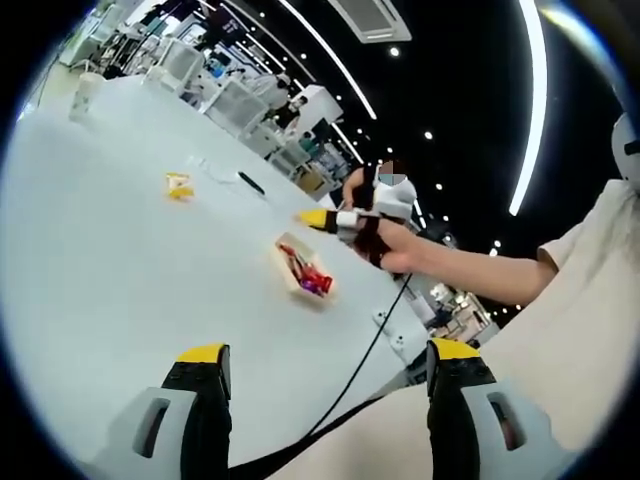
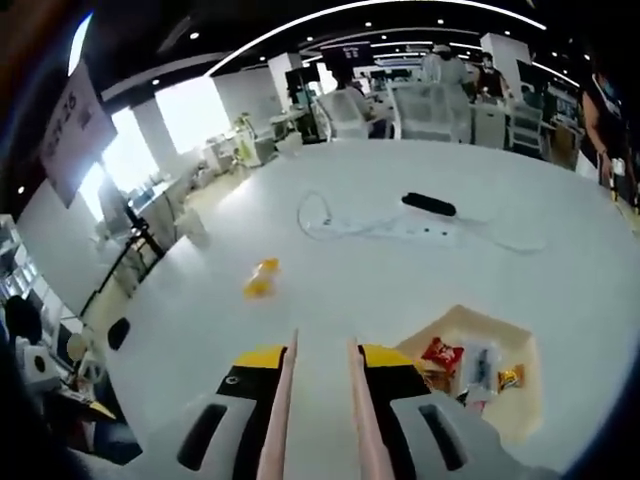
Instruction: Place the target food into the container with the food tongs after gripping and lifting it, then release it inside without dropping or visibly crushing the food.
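The target food, a small yellow piece (image 2: 262, 278), lies on the white table (image 2: 330, 290), ahead and left of my right gripper (image 2: 324, 358). That gripper is shut on the pink food tongs (image 2: 281, 395), whose two arms stand slightly apart with nothing between them. The pale open container (image 2: 497, 340), holding snack packets, sits to the right of the tongs. In the left gripper view, the yellow food (image 1: 179, 185) lies far left of the container (image 1: 291, 272), and a hand holds the right gripper (image 1: 335, 220) just above that box. My left gripper (image 1: 330, 355) is open and holds nothing.
A white power strip with its cable (image 2: 400, 228) and a black object (image 2: 430, 204) lie beyond the food. A white cup (image 1: 85, 95) stands at the far table end. A black cable (image 1: 360, 365) runs off the near table edge. Chairs and desks stand behind.
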Demonstrator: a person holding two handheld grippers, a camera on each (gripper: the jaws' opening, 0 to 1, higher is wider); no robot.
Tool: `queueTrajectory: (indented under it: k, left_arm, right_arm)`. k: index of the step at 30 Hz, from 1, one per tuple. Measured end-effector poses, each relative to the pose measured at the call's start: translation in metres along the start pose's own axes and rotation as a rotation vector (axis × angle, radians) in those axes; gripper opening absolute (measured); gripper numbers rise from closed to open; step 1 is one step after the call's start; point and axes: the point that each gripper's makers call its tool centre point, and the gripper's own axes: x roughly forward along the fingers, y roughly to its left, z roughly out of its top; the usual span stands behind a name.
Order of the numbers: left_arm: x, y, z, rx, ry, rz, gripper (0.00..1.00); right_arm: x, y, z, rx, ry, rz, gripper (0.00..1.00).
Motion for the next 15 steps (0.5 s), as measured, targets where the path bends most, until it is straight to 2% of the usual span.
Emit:
queueTrajectory:
  k: [3, 15]
  left_arm:
    - [0.000, 0.001, -0.001, -0.001, 0.005, -0.001, 0.80]
    - [0.001, 0.004, 0.001, -0.009, 0.007, 0.003, 0.80]
  right_arm:
    - [0.001, 0.007, 0.006, 0.023, -0.028, 0.032, 0.26]
    - [0.008, 0.018, 0.002, -0.004, 0.012, 0.056, 0.21]
